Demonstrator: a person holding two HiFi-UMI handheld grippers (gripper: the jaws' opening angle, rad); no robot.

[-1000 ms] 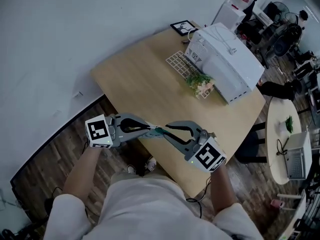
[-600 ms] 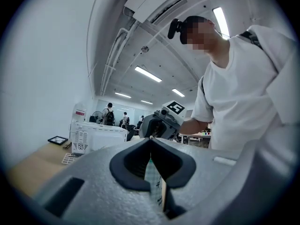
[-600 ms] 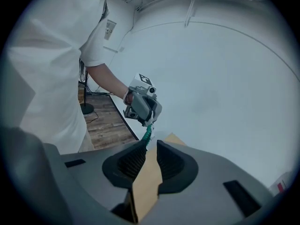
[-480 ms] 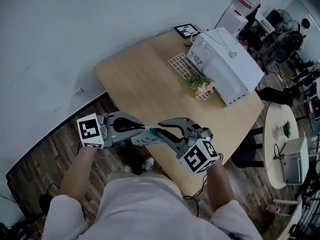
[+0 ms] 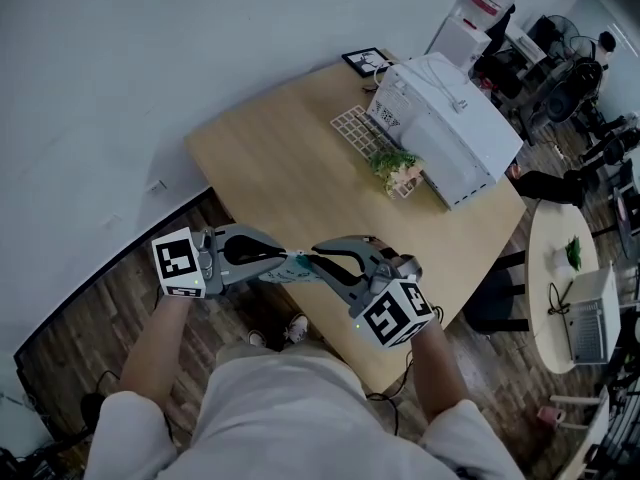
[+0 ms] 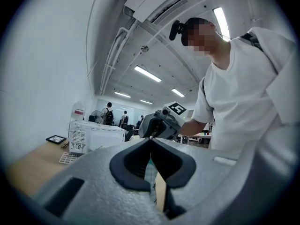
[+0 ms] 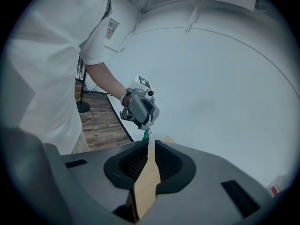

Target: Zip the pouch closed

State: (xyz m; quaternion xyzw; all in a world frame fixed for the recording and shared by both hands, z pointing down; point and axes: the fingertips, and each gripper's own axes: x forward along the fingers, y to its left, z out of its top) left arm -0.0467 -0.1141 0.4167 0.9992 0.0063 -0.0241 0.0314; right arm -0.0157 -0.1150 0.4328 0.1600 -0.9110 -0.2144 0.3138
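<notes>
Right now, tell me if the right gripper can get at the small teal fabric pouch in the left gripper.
Probably yes. The left gripper clamps the teal pouch in mid-air; the right gripper, whose jaws have just been closing, has its tips at the free end, unobstructed. Whether it pinches is unclear.

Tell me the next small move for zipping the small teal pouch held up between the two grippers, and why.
Probably finish closing the right gripper on the free end of the small teal patterned pouch. The left gripper is already shut on the pouch, while the right jaws have just been closing but show a gap, with the pouch's end only at their tips.
</notes>
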